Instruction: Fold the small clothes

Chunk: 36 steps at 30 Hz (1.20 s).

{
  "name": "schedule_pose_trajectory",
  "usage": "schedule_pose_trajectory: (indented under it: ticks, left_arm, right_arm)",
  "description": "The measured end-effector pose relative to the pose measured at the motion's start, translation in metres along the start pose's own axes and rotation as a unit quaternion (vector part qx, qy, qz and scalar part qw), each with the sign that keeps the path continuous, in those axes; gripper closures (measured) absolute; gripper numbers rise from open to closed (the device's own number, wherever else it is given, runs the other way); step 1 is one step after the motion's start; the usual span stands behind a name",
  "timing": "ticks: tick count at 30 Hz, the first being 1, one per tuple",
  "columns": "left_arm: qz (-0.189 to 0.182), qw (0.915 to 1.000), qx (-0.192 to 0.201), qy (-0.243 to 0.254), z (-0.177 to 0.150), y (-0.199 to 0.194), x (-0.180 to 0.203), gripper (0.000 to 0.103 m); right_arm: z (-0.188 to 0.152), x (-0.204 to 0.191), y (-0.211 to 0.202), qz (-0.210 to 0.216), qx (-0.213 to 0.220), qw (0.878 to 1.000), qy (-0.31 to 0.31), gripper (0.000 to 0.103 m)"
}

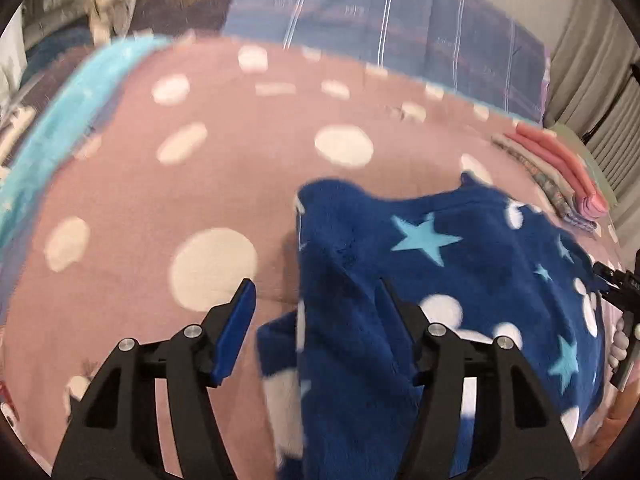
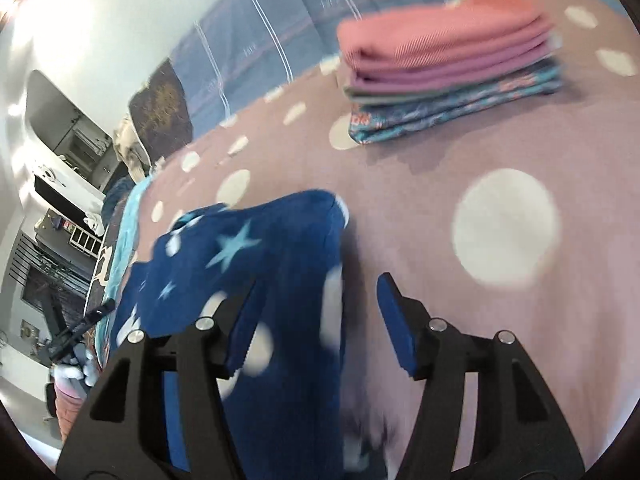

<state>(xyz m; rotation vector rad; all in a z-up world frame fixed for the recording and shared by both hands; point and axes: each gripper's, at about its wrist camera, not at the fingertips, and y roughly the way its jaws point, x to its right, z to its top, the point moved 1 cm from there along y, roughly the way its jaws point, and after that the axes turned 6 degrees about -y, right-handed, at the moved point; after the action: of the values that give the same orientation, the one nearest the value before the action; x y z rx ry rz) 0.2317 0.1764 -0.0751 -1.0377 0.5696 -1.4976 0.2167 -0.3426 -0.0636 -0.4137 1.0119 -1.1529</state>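
Note:
A dark blue fleece garment (image 1: 460,264) with light blue stars and white dots lies rumpled on a pink blanket (image 1: 240,152) with white spots. My left gripper (image 1: 316,304) is open above its left edge. The blue fleece runs between the fingers, and the pads do not press on it. In the right wrist view the same garment (image 2: 280,232) runs down between the fingers of my open right gripper (image 2: 318,300), over the pink blanket (image 2: 440,160). Each gripper's tip also shows at the edge of the other's view, held by a hand.
A stack of folded clothes (image 2: 452,60), pink on top and patterned teal below, sits on the blanket beyond the garment, also visible as the stack (image 1: 560,176). Blue-purple striped bedding (image 1: 400,20) lies behind. A turquoise fabric (image 1: 60,120) borders the blanket's left side.

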Motion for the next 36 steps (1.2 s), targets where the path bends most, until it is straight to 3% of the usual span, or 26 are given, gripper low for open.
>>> schedule_pose_trajectory:
  ticks: [2, 4, 5, 7, 8, 10, 12, 15, 17, 20, 22, 24, 26, 30, 33, 36]
  left_arm:
    - [-0.030, 0.9994, -0.011, -0.009, 0.002, 0.009, -0.003, 0.092]
    - [-0.043, 0.9989, 0.020, -0.006, 0.001, -0.004, -0.001, 0.093]
    - [-0.039, 0.9982, 0.045, 0.009, -0.003, -0.019, 0.003, 0.093]
    - [-0.021, 0.9930, 0.104, 0.051, -0.012, -0.055, 0.016, 0.093]
    - [-0.013, 0.9901, 0.123, 0.066, -0.015, -0.067, 0.019, 0.093]
    - [0.008, 0.9875, 0.134, 0.082, -0.013, -0.072, 0.021, 0.092]
    - [0.018, 0.9899, 0.113, 0.084, -0.008, -0.048, 0.015, 0.091]
    - [0.030, 0.9938, 0.071, 0.080, -0.012, -0.005, 0.003, 0.087]
    - [0.041, 0.9952, 0.059, 0.066, -0.022, 0.005, -0.003, 0.084]
    - [0.079, 0.9893, 0.089, 0.084, -0.021, -0.014, 0.008, 0.080]
    - [0.087, 0.9837, 0.120, 0.101, -0.021, -0.041, 0.026, 0.079]
    - [0.060, 0.9815, 0.142, 0.113, -0.021, -0.067, 0.048, 0.074]
    - [0.005, 0.9807, 0.143, 0.133, -0.027, -0.083, 0.084, 0.069]
    - [-0.107, 0.9679, 0.084, 0.211, -0.062, -0.082, 0.178, 0.067]
    - [-0.145, 0.9537, 0.039, 0.261, -0.091, -0.069, 0.238, 0.067]
    - [-0.153, 0.9434, 0.009, 0.294, -0.105, -0.052, 0.282, 0.067]
  right_arm:
    - [0.008, 0.005, 0.021, 0.029, -0.022, 0.999, 0.017, 0.044]
    - [0.013, 0.001, 0.032, 0.070, -0.027, 0.997, 0.016, 0.088]
    - [0.014, -0.003, 0.028, 0.075, -0.017, 0.997, 0.006, 0.088]
    - [0.015, -0.019, -0.001, 0.120, 0.060, 0.991, -0.024, 0.088]
    - [0.014, -0.028, -0.019, 0.155, 0.101, 0.982, -0.040, 0.088]
    - [0.012, -0.035, -0.034, 0.175, 0.131, 0.974, -0.057, 0.087]
    - [0.014, -0.037, -0.021, 0.143, 0.115, 0.981, -0.071, 0.082]
    - [0.006, -0.023, 0.026, -0.004, 0.035, 0.997, -0.064, 0.077]
    - [-0.002, -0.014, 0.034, -0.003, 0.021, 0.999, -0.041, 0.077]
    - [-0.010, 0.001, 0.008, 0.020, 0.049, 0.998, -0.018, 0.064]
    - [-0.015, 0.007, -0.023, 0.007, 0.071, 0.997, -0.032, 0.064]
    - [-0.024, 0.006, -0.045, 0.019, 0.078, 0.996, -0.047, 0.064]
    - [-0.040, 0.006, -0.064, 0.033, 0.077, 0.994, -0.065, 0.064]
    - [-0.087, 0.007, -0.082, 0.089, 0.039, 0.993, -0.064, 0.068]
    - [-0.125, 0.003, -0.087, 0.114, 0.019, 0.991, -0.067, 0.068]
    - [-0.159, 0.005, -0.091, 0.135, 0.004, 0.988, -0.071, 0.068]
